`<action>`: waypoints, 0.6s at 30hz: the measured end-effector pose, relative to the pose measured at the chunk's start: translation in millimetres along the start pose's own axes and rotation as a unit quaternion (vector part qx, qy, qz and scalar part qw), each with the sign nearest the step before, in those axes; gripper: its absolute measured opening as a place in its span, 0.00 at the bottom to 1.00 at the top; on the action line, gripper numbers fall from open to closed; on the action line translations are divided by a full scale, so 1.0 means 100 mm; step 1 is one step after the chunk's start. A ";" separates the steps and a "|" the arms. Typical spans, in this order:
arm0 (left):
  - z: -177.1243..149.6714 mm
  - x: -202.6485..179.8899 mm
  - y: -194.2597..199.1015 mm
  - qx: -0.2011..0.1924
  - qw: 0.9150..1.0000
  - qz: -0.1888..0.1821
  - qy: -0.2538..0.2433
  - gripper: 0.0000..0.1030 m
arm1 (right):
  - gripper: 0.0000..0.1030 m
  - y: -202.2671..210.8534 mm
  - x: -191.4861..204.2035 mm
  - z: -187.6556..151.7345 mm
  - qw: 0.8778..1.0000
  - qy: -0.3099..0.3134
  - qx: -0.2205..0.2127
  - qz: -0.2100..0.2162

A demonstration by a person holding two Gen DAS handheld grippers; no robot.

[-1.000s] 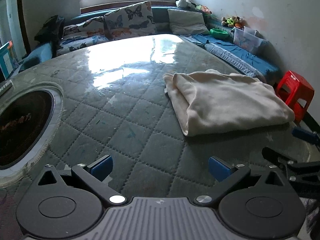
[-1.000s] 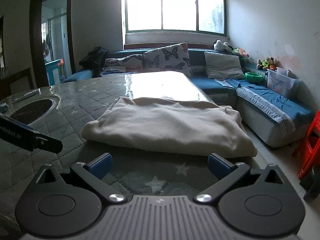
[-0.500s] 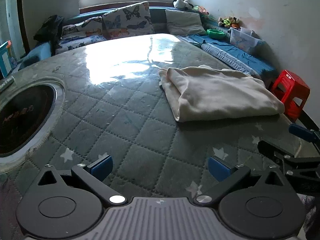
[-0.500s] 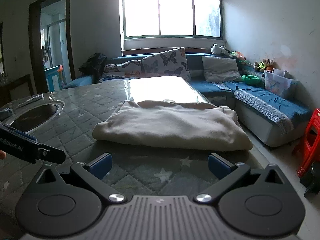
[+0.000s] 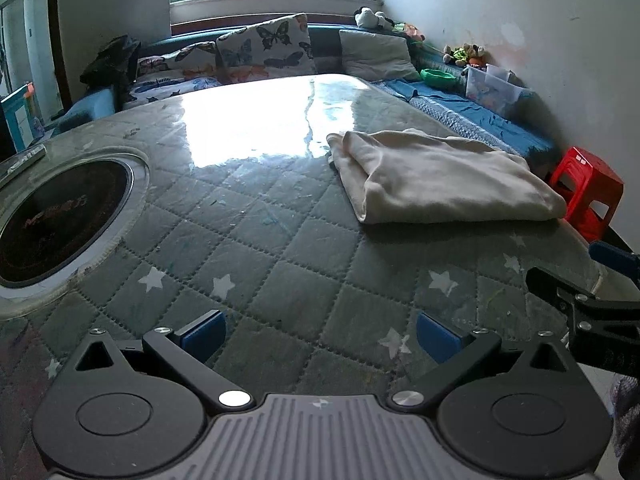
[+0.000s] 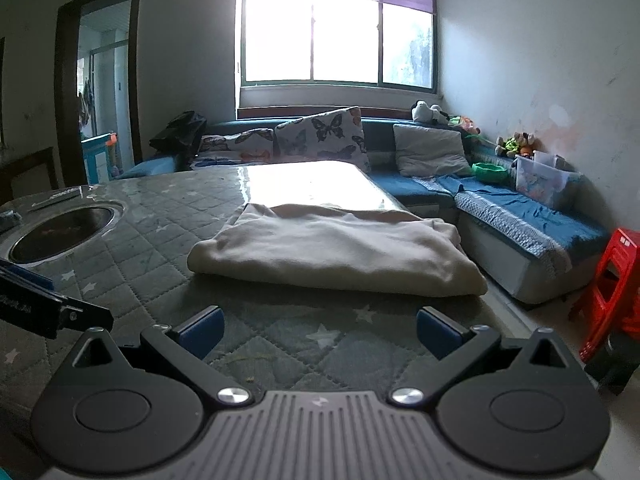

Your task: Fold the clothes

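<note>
A cream garment (image 5: 436, 178) lies folded into a thick rectangle on the right side of the quilted grey table cover (image 5: 256, 240). It also shows in the right wrist view (image 6: 332, 252), straight ahead. My left gripper (image 5: 320, 338) is open and empty, held above the table's near edge, well short of the garment. My right gripper (image 6: 318, 334) is open and empty, above the table just in front of the garment's near fold. The right gripper's fingers (image 5: 560, 288) show at the right edge of the left wrist view.
A round recessed cooktop (image 5: 52, 216) sits in the table at the left. A blue sofa (image 6: 500, 216) with butterfly cushions (image 6: 324, 136) wraps the far and right sides. A red plastic stool (image 6: 616, 292) stands on the floor at the right.
Both grippers have drawn back from the folded garment and risen a little; the garment now looks smaller and farther. It has not moved on the table.
</note>
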State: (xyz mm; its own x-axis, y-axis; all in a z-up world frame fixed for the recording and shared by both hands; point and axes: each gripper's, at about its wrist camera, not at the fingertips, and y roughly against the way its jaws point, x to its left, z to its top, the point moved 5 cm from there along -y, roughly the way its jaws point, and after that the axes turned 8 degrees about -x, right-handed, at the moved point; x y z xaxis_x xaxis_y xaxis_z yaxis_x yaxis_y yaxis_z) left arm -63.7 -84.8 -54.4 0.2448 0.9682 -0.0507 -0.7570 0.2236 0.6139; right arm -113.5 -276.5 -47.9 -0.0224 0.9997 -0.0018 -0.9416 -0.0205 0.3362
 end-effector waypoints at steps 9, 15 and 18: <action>-0.02 -0.02 -0.01 0.002 1.000 0.002 -0.002 1.00 | 1.00 -0.01 0.03 0.00 1.000 0.000 -0.001 0.000; -0.03 -0.06 -0.04 0.006 1.000 -0.002 -0.005 1.00 | 1.00 -0.01 0.00 0.01 1.000 -0.006 -0.003 -0.004; -0.04 -0.09 -0.05 0.008 1.000 -0.005 -0.006 1.00 | 1.00 0.00 0.00 0.02 1.000 -0.008 -0.005 -0.004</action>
State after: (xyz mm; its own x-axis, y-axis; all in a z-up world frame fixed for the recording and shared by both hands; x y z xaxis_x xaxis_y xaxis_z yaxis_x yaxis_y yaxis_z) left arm -64.5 -93.8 -60.2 0.2593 0.9647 -0.0467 -0.7446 0.2304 0.6265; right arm -112.9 -276.7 -46.3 -0.0091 0.9999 0.0108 -0.9448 -0.0121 0.3273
